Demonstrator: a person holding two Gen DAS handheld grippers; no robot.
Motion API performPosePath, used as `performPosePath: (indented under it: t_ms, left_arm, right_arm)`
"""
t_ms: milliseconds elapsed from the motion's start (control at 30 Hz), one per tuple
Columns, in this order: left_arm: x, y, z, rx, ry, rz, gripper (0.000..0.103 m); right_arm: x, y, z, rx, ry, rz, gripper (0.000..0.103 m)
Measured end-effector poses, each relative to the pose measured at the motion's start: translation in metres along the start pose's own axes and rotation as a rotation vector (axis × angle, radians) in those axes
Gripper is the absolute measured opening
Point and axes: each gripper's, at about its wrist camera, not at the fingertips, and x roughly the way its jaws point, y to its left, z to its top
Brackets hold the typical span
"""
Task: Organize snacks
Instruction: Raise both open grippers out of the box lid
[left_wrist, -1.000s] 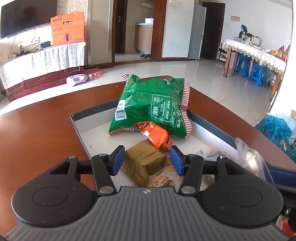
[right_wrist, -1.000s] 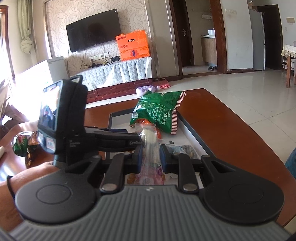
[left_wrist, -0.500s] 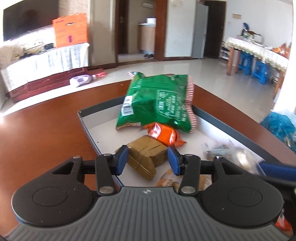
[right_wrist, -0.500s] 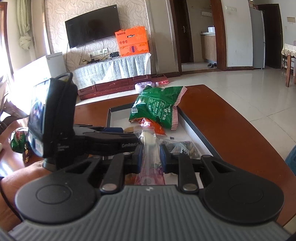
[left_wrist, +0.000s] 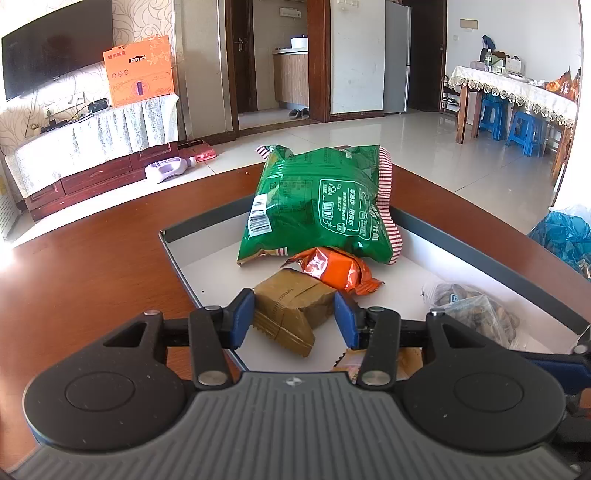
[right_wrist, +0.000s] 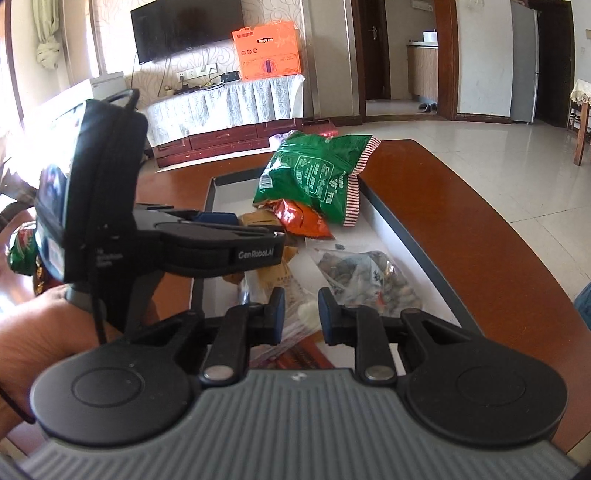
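Note:
A grey tray (left_wrist: 461, 236) (right_wrist: 406, 236) on the brown table holds a green snack bag (left_wrist: 321, 203) (right_wrist: 317, 177), an orange packet (left_wrist: 336, 269) (right_wrist: 303, 218), a tan packet (left_wrist: 291, 306) and a clear bag of nuts (left_wrist: 476, 310) (right_wrist: 365, 273). My left gripper (left_wrist: 294, 319) is open, its blue pads on either side of the tan packet, apart from it. My right gripper (right_wrist: 301, 314) is open over the tray's near end, with a clear bag holding a white piece (right_wrist: 306, 314) lying below and between its pads.
The left gripper's body (right_wrist: 155, 240) and the hand holding it fill the left of the right wrist view. A green-red snack (right_wrist: 22, 251) lies on the table at far left. A blue plastic bag (left_wrist: 565, 232) sits off the table's right edge.
My right gripper has opened and let go of the clear bag, which now lies in the tray. My left gripper has drawn back slightly, staying open around the tan packet.

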Motion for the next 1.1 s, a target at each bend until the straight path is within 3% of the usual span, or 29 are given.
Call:
performPosePath:
  t_ms: [100, 167, 300, 533, 867, 967, 1100]
  left_arm:
    - [0.001, 0.000, 0.000, -0.001, 0.003, -0.004, 0.054]
    - [0.001, 0.000, 0.000, -0.006, 0.004, -0.010, 0.054]
    - [0.002, 0.001, 0.002, -0.021, 0.005, -0.018, 0.054]
    - [-0.002, 0.007, 0.002, -0.078, 0.001, -0.050, 0.055]
    - [-0.014, 0.007, 0.000, -0.077, -0.046, 0.011, 0.056]
    - [-0.026, 0.001, -0.006, -0.053, -0.071, 0.038, 0.059]
    - [-0.048, -0.003, -0.014, -0.038, -0.098, 0.100, 0.076]
  right_arm:
    - [-0.017, 0.001, 0.004, 0.002, -0.018, 0.034, 0.023]
    - [-0.016, 0.012, 0.001, -0.075, 0.066, 0.077, 0.024]
    - [-0.001, 0.032, -0.008, -0.188, 0.128, 0.029, 0.019]
    - [0.021, 0.023, 0.000, -0.136, 0.144, 0.013, 0.020]
    - [0.038, 0.015, 0.006, -0.103, 0.102, -0.035, 0.022]
    - [0.037, 0.012, 0.004, -0.087, 0.089, -0.033, 0.022]
    - [0.035, 0.007, 0.000, -0.048, 0.073, -0.043, 0.027]
